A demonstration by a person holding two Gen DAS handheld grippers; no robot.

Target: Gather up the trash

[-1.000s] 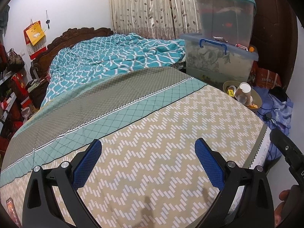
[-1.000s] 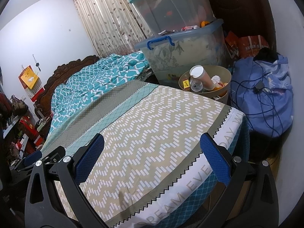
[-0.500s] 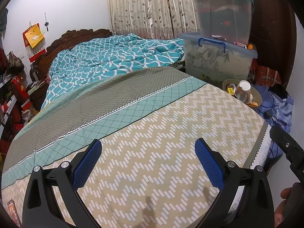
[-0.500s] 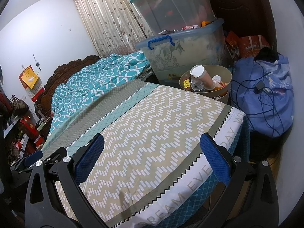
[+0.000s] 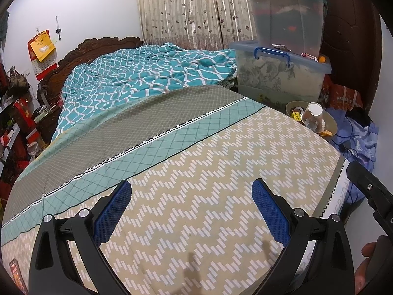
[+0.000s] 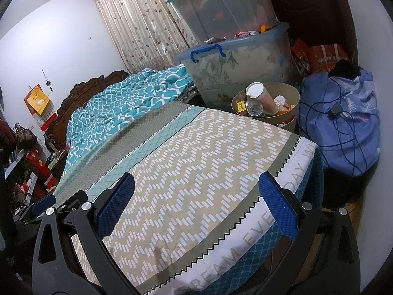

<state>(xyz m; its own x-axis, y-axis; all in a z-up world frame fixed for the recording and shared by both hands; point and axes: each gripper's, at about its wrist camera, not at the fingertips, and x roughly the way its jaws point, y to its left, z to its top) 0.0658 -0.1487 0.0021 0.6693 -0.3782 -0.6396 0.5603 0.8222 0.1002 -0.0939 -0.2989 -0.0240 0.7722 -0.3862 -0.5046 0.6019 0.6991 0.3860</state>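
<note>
Two hand-held black grippers with blue textured pads hover over the foot of a bed spread with a tan, white-zigzag patterned sheet (image 5: pixel 221 172); the left gripper (image 5: pixel 191 211) and the right gripper (image 6: pixel 196 204) both stand with jaws spread wide and nothing between them. The collected trash sits in a round tan plastic wastebasket (image 6: pixel 292 98) at centre right of the right wrist view, just beyond the bed's far corner, holding a tilted brown paper cup with a white lid (image 6: pixel 260 95), a small clear bottle (image 6: pixel 253 109) and crumpled white paper (image 6: pixel 280 100). No loose litter shows on the sheet, so the work appears to be at the searching stage or close to done; any next move would call for spotting a stray piece and carrying it over the bed's edge to the basket. Two stacked translucent storage bins with blue trim (image 6: pixel 235 59) crowd the basket from behind, and a blue fabric bag draped with dark cables (image 6: pixel 343 127) hems it in at right. A rumpled teal-and-white quilt (image 5: pixel 147 73) covers the head of the bed.
</note>
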